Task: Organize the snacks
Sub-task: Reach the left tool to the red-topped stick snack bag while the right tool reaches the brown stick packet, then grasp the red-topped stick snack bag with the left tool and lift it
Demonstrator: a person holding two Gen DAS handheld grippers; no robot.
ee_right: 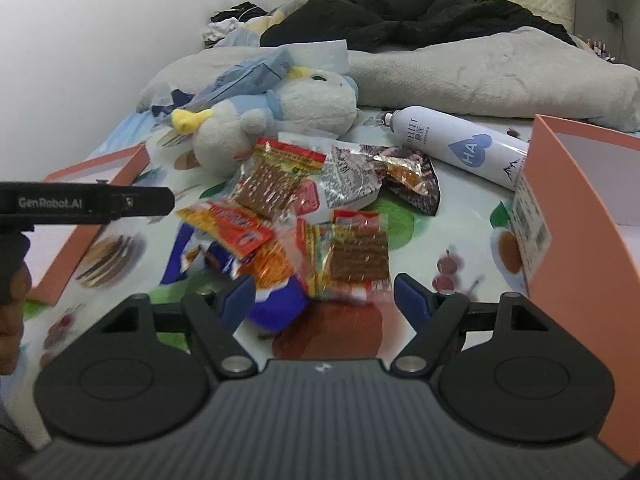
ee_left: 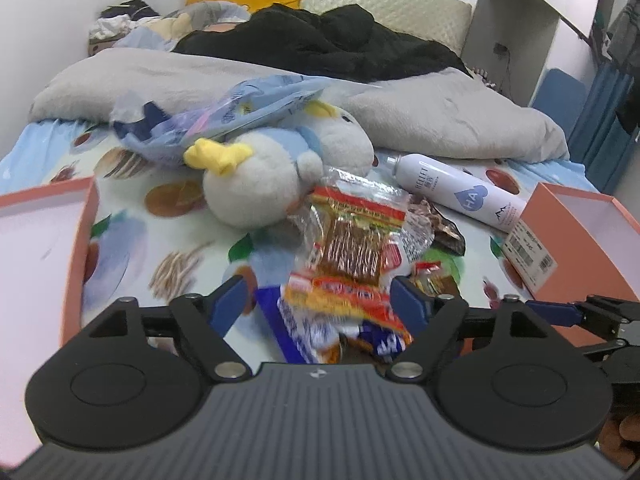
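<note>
Left wrist view is showing an orange box lid [ee_left: 86, 216] lying at the left, the left gripper [ee_left: 318, 300] hanging with jaws spread and empty over the snack packets [ee_left: 352, 248] piled mid-bed, a white spray can [ee_left: 460, 194] beyond them, and an orange box [ee_left: 576, 248] sitting at the right. Right gripper [ee_right: 324, 296] is likewise gaping empty above the packets.

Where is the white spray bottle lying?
In both views the white spray bottle lies right of the plush toy, its base by the right-hand pink box.
</note>
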